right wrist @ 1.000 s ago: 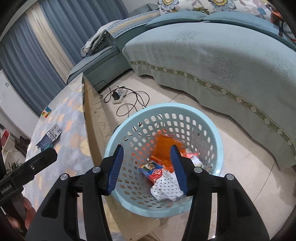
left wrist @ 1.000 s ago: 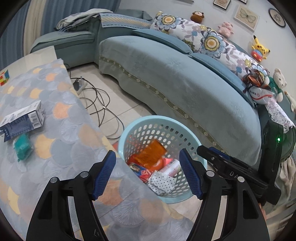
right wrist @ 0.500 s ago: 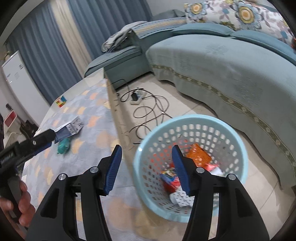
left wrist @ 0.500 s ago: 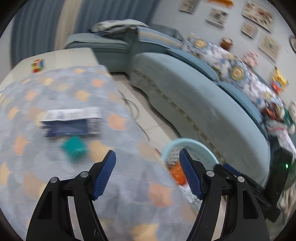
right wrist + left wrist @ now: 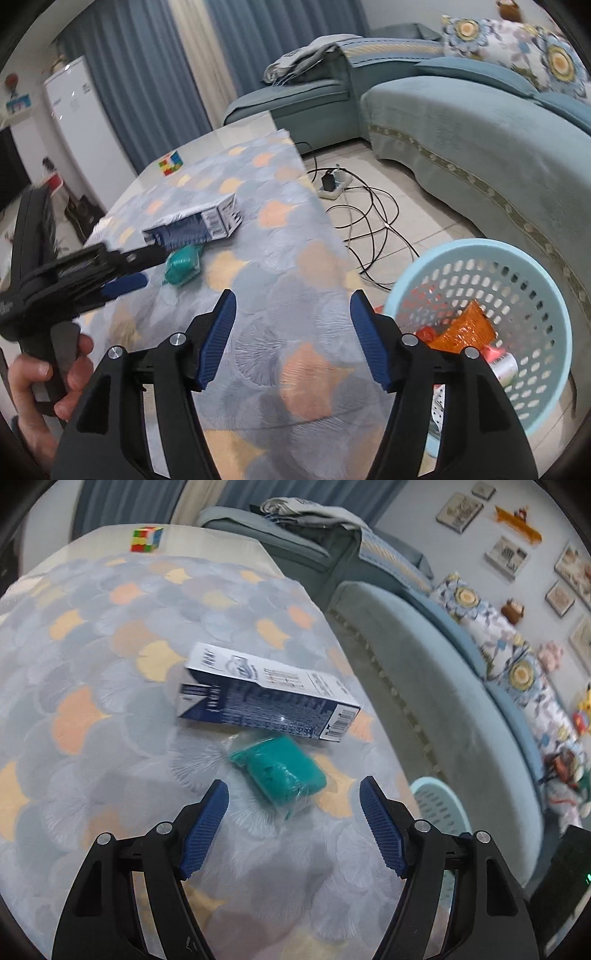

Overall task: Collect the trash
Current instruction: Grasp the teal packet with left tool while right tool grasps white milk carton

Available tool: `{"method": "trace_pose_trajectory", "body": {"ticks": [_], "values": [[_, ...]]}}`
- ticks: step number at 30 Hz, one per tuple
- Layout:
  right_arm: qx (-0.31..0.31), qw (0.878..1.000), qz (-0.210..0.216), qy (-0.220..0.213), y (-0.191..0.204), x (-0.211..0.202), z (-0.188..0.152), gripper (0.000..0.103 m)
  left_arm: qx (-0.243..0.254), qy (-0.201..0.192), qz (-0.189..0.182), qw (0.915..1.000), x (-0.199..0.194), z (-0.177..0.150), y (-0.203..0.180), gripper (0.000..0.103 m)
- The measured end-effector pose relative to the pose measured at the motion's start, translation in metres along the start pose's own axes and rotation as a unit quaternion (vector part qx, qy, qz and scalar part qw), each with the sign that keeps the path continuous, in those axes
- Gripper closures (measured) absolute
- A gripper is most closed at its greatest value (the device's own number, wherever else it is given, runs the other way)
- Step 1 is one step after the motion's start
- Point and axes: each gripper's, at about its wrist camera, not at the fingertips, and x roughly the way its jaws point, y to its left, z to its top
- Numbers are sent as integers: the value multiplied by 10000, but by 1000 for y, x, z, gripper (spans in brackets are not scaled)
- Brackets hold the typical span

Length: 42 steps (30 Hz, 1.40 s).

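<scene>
The left gripper (image 5: 294, 805), black with blue ribbed pads, is held with its jaws spread wide and empty at the bottom centre of its view. Just ahead of the gap a teal packet in clear plastic wrap (image 5: 282, 771) is seen lying on the grey scallop-patterned tablecloth (image 5: 92, 686). Touching it on the far side, a white and navy cardboard carton (image 5: 267, 692) is laid flat.

The right gripper (image 5: 293, 314) is likewise held apart and empty over the cloth. At the lower right of its view a pale blue perforated plastic basket (image 5: 517, 258) is set on the tiled floor, with orange foil wrappers (image 5: 465, 328) inside.
</scene>
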Motion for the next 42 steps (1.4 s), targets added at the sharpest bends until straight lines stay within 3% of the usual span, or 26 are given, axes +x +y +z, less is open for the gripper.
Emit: {"method": "trace_pose_trajectory", "body": {"ticks": [4,8,10,13,15,18,20,24,26,28,32,34,36,42], "values": [[-94,9999,47,-6,3,2,0,39,119,62,408,9991,23,2,-4,32],[-119,9997,162,106,2,4,0,38,169,113,671,9975,31,3,-1,54],[-200,9993,234,197,7,7,3,38,82,140,634,9979,27,4,5,59],[-286,9988,359,165,14,6,17,38,-224,92,719,9971,11,5,20,60],[-283,9981,532,86,21,9,35,38,-686,7,665,9954,-13,2,38,60],[-213,9955,895,213,33,33,63,38,-1102,-361,807,9900,-43,2,59,60],[-308,9956,861,226,43,53,79,38,-1271,-610,930,9856,-56,4,69,60],[-547,9948,749,433,63,105,108,40,-1539,-755,1122,9788,-65,4,83,60],[-544,9950,654,529,69,122,116,50,-1486,-830,1331,9764,-69,6,84,60],[-474,9935,748,713,72,140,123,51,-1388,-944,1497,9744,-76,8,83,60],[-422,9855,1024,1284,71,159,119,62,-1467,-1082,1575,9706,-85,9,89,60],[-133,9733,1576,1665,67,154,108,62,-1549,-1073,1605,9689,-87,9,93,60],[-15,9673,1861,1725,65,137,96,62,-1586,-1070,1646,9676,-87,10,95,60],[-580,9556,2061,2026,94,92,47,62,-1736,-1216,1779,9609,-96,9,103,60]]}}
